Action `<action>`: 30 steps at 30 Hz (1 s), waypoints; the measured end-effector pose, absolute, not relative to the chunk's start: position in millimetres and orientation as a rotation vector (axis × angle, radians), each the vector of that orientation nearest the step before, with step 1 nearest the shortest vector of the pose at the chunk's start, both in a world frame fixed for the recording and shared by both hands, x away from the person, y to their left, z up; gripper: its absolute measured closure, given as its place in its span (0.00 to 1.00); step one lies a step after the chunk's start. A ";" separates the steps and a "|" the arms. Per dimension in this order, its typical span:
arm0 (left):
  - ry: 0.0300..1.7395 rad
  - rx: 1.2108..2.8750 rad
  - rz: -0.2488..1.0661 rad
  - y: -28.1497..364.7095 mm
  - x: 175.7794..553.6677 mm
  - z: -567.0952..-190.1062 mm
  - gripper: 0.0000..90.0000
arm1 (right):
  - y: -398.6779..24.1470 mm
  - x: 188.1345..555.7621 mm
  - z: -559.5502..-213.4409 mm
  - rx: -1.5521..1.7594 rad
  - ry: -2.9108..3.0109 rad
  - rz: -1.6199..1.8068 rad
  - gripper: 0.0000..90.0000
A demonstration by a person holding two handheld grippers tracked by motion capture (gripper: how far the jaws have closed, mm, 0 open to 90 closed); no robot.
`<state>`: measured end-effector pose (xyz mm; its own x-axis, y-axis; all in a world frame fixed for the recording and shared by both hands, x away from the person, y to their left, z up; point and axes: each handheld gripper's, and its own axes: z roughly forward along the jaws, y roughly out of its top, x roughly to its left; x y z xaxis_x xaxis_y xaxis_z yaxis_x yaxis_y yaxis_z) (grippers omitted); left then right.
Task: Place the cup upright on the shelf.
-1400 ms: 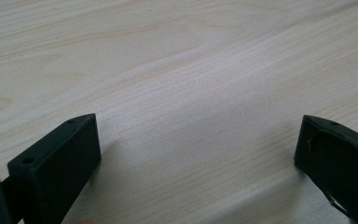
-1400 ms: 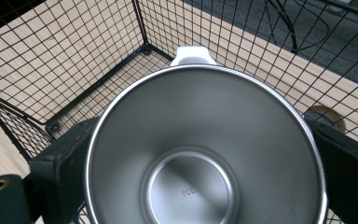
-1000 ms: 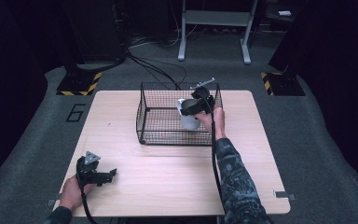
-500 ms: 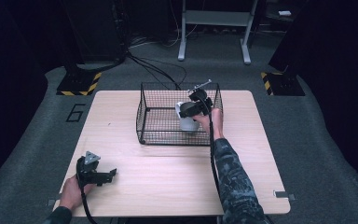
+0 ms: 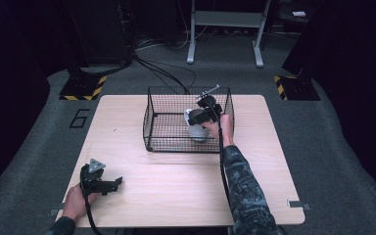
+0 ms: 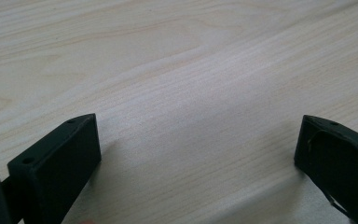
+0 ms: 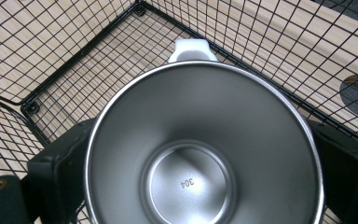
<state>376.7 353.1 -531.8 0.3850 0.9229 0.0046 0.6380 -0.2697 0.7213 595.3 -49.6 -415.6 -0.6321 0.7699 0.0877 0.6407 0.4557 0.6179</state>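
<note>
Right gripper (image 5: pixel 199 116) grasps a round steel cup with a white handle (image 7: pixel 204 149) inside the black wire basket (image 5: pixel 169 128).

The cup is upright between the two black jaws, in the right part of the basket, and its handle points to a far corner of the basket. The left gripper (image 5: pixel 112 183) rests on the light wooden table (image 5: pixel 176 171), well apart from the basket, with jaws wide apart and nothing between them.

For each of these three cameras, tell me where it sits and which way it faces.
High view: above the person's side, looking forward and down on the table; both forearms show.
Left gripper view: rides the left tongs, facing bare tabletop; both jaws apart.
Right gripper view: rides the right tongs, looking down into the steel cup.
Shared: high and right views both show the wire basket and cup.
</note>
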 end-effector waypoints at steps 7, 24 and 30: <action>1.334 2.012 0.571 353.2 376.7 -531.6 0.00 | -47.0 596.4 -418.7 1.228 2.506 0.909 0.06; 1.332 1.998 0.583 352.6 376.8 -532.7 0.00 | -42.8 600.2 -424.0 1.235 2.526 0.884 0.06; 1.331 1.998 0.583 352.6 376.8 -532.7 0.00 | -43.8 598.0 -424.1 1.273 2.521 0.885 0.06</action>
<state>376.8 352.6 -532.7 0.3829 0.9238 0.0050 0.6305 -0.2652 0.7295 598.0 -43.8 -424.1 -0.6163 0.7810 0.1010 0.6727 0.4554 0.5831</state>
